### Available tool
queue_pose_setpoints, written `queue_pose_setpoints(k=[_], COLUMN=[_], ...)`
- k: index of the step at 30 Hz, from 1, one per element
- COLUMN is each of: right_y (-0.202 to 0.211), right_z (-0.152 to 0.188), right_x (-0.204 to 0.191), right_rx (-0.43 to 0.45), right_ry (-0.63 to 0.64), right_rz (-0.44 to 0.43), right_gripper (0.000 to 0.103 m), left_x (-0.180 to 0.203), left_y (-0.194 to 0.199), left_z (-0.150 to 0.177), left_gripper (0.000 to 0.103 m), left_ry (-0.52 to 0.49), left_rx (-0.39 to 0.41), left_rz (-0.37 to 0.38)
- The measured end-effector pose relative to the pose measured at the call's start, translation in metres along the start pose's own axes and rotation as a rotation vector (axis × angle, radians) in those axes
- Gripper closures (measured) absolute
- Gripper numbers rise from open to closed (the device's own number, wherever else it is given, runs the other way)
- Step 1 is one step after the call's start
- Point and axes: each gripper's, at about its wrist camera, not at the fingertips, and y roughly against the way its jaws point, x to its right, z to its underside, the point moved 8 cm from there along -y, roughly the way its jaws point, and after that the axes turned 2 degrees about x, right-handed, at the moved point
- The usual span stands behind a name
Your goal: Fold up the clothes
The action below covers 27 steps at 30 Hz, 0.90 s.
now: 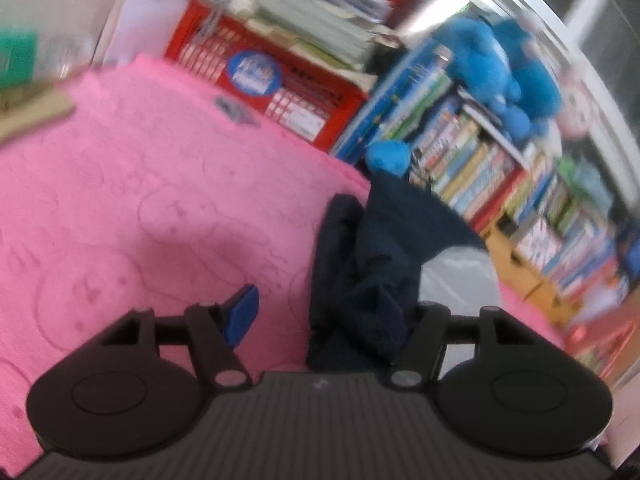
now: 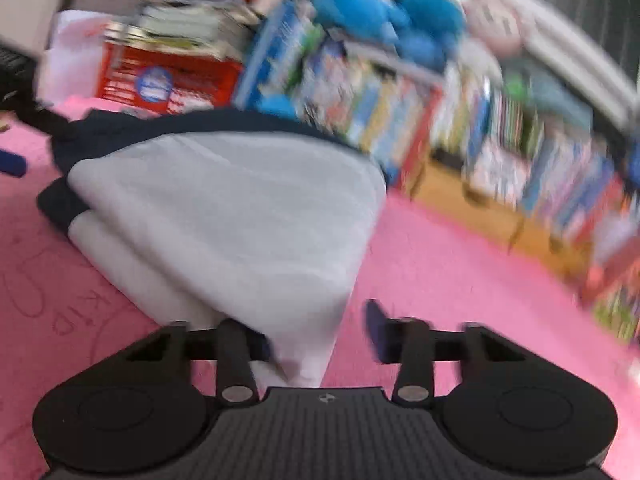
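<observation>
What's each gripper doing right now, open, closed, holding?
Left gripper: open, navy part of the garment between its fingers, not clamped.
Right gripper: open, white part of the garment between its fingers, not clamped.

a child's room at home: pink blanket (image 1: 120, 200), crowded bookshelf (image 1: 480, 168), blue plush toy (image 1: 500, 68) on top.

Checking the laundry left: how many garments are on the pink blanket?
1: a white garment with navy trim lying folded on the pink blanket, between both grippers. Others may lie out of view.
</observation>
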Motion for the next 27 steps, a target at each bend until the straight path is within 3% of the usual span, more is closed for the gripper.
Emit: queue_pose_setpoints(k=[4,7,12,18,22,27], right_y=[0.002,0.000,-0.004,0.001,0.002,0.003], right_z=[0.009,0.011,0.013,0.018,0.019,0.019], right_x=[0.020,0.025,0.033,0.041,0.044,0.047], right_rx=[0.015,0.013,0.010,0.020,0.027,0.033], right_ry=[-0.167,-0.202,-0.258,-0.349,-0.388,-0.420], right_rz=[-0.007,-0.016,-0.032,-0.097,-0.125,-0.150], right_gripper=[0.086,0.086,0.085,0.083,0.083,0.082], left_x=[0.027,0.045,0.077,0.130,0.157,0.182], left_y=[0.011,0.021,0.038,0.040,0.025,-0.001], left_z=[0.005,0.010,0.023,0.070,0.103,0.135], left_gripper=[0.037,0.037,0.037,0.030,0.029,0.029], left_ry=[-0.285,-0.415,-0.565,-0.987,-1.183,-1.413], left_rx=[0.064,0.098,0.132,0.179,0.153,0.198], left_rz=[-0.040,-0.016,0.087,0.170,0.251,0.267])
